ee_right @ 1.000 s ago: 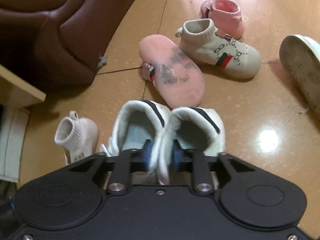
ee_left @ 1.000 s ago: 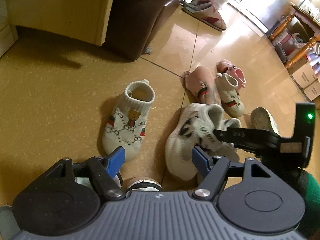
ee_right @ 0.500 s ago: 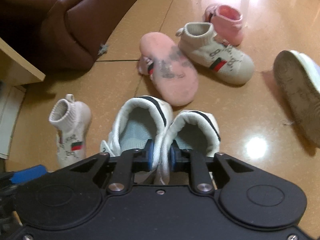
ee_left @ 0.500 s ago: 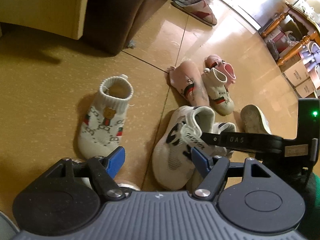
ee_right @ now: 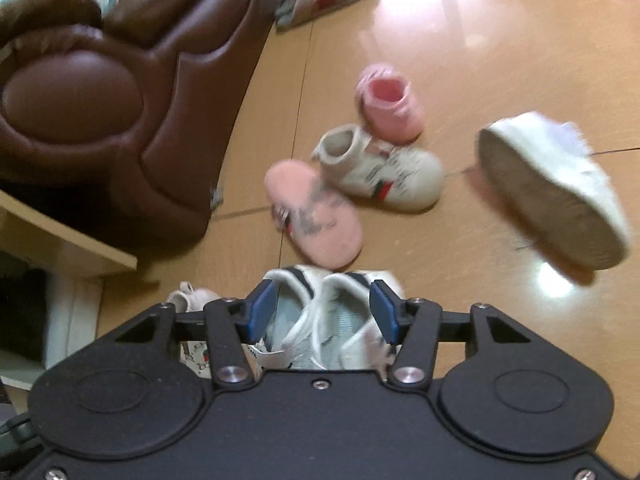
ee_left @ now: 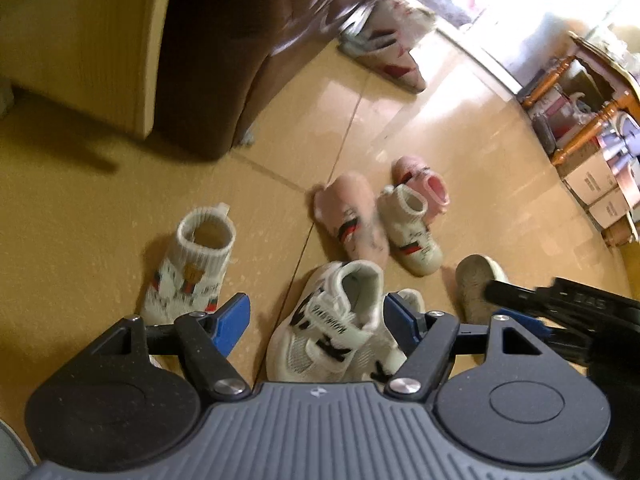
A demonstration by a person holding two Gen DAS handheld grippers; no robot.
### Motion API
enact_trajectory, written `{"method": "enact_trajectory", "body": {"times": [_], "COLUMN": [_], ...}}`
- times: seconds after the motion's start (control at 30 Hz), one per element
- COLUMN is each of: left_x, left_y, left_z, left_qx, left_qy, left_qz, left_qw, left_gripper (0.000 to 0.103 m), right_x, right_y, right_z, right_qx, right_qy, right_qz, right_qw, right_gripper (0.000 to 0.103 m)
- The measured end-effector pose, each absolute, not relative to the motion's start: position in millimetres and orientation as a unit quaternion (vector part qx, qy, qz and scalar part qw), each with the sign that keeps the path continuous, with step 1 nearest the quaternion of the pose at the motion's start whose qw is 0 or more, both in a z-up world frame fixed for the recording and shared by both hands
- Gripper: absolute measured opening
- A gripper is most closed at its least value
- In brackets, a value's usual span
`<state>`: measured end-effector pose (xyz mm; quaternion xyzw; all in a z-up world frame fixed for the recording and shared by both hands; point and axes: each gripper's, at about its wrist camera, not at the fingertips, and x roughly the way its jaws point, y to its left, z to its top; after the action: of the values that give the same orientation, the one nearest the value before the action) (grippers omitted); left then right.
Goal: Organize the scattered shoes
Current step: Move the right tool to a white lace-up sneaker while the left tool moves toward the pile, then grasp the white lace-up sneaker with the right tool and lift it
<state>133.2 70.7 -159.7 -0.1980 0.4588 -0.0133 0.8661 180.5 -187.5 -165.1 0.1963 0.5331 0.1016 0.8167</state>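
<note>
One pair of white strapped sneakers (ee_right: 320, 312) stands together on the tiled floor (ee_right: 500, 60); right tool (ee_right: 322, 312) jaws opening around, apparently clear of, them; left tool (ee_left: 316, 320) apart, empty. Pink slippers (ee_right: 314, 214), sock shoes (ee_left: 192, 264), white shoe (ee_right: 552, 192) remain scattered.

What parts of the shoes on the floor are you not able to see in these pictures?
- Toes of the white sneakers: right wrist view, hidden behind the right gripper, whose jaws are opening.
- Bear sock shoe: right wrist view, mostly behind that gripper's body.
- Top of the flipped pink shoe: sole up in both views.
- Slippers by the sofa: left wrist view, blurred.
</note>
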Motion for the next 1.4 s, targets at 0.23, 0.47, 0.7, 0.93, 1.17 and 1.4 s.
{"method": "enact_trajectory", "body": {"times": [0.23, 0.47, 0.7, 0.93, 1.17, 1.4], "left_x": [140, 157, 173, 199, 217, 223], "left_y": [20, -15, -42, -48, -38, -35], "left_z": [-98, -95, -122, -150, -168, -173], "left_qx": [-0.038, -0.105, -0.139, -0.148, -0.155, -0.169], "left_qy": [0.411, 0.410, 0.420, 0.430, 0.439, 0.442], "left_qz": [0.022, -0.032, -0.051, -0.063, -0.049, -0.047], "left_qw": [0.910, 0.906, 0.895, 0.888, 0.884, 0.880], "left_gripper": [0.073, 0.073, 0.073, 0.073, 0.073, 0.073], "right_x": [162, 162, 185, 219, 252, 246], "right_y": [-249, -298, -351, -363, -356, -344], "right_z": [-91, -47, -62, -144, -208, -227], "right_qx": [0.141, 0.071, 0.058, 0.077, 0.086, 0.094], "right_qy": [0.485, 0.462, 0.468, 0.515, 0.548, 0.559], "right_qz": [0.084, 0.071, 0.060, 0.064, 0.060, 0.074], "right_qw": [0.859, 0.881, 0.880, 0.851, 0.830, 0.821], "right_gripper": [0.067, 0.067, 0.067, 0.053, 0.053, 0.048]}}
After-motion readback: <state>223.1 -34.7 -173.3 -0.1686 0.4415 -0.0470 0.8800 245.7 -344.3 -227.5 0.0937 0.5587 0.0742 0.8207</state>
